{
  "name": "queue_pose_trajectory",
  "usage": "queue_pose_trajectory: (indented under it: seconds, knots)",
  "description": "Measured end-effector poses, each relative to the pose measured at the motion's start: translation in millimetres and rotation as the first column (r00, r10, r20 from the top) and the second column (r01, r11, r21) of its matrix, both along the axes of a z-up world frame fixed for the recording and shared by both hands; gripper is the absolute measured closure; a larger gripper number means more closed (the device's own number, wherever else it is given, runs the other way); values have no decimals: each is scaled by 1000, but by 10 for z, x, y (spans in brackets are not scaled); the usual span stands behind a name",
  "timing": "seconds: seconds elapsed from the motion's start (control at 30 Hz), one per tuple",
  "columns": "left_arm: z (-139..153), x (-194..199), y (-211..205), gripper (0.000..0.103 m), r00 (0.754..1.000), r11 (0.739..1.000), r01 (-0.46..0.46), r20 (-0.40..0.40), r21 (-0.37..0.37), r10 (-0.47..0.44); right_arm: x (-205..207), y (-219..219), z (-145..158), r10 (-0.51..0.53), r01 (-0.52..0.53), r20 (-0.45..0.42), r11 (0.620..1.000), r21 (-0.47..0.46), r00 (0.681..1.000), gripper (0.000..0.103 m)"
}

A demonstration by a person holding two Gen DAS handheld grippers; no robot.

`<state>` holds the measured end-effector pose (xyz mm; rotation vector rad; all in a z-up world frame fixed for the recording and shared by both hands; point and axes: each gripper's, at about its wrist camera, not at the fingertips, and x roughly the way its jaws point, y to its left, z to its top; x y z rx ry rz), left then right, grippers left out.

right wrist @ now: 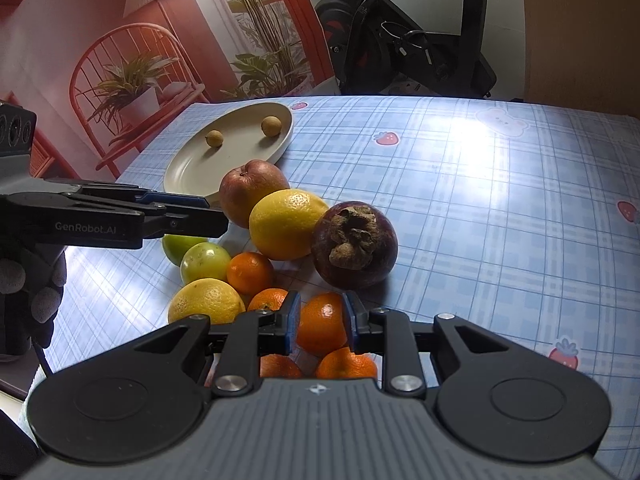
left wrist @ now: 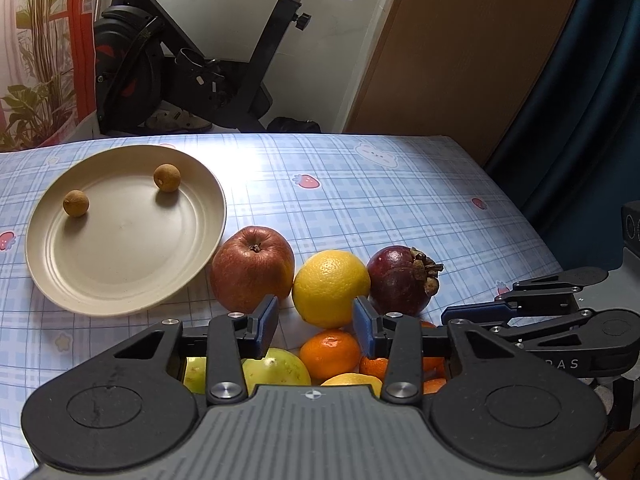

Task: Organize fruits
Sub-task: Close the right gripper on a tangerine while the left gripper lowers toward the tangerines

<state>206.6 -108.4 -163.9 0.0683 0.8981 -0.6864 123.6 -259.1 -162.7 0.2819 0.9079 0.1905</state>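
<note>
- The right gripper (right wrist: pixel 321 326) is clamped on a small orange (right wrist: pixel 322 322); its blue pads press both sides of the fruit.
- Under and just behind that grip lie two more oranges (right wrist: pixel 347 363), close against it.
- To its left sits a pale lemon (right wrist: pixel 206 300), with another small orange (right wrist: pixel 250 272) and a green fruit (right wrist: pixel 205 263) just beyond.
- Ahead of the claw, slightly right, a dark mangosteen (right wrist: pixel 354 246) rests with its dried cap facing us, touching a big yellow lemon (right wrist: pixel 286 224).
- The left gripper (left wrist: pixel 316 322) hangs over the pile with jaws partly apart and nothing between them; no pad touches fruit.
- Just past its fingertips is that yellow lemon (left wrist: pixel 330 288), with a red apple (left wrist: pixel 252 268) to its left.
- Farther out, left of the apple, a cream plate (left wrist: pixel 120 272) holds two small brown longans (left wrist: pixel 75 203), well apart.
- All of it lies on a blue checked tablecloth (left wrist: pixel 360 200).
</note>
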Motion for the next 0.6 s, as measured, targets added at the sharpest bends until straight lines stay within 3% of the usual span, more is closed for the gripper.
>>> queue_pose_trajectory:
  seconds: [0.47,0.6]
  knots:
    - [-34,-20,-48,60,1000,999,26,11,19,-26,68,7,-152,-33,33,-63,999,3,997,63]
    - [-32,-23,-47,60,1000,999,28,11,19,-28,48,33,-187,-35,37,-65,999,16,997,62]
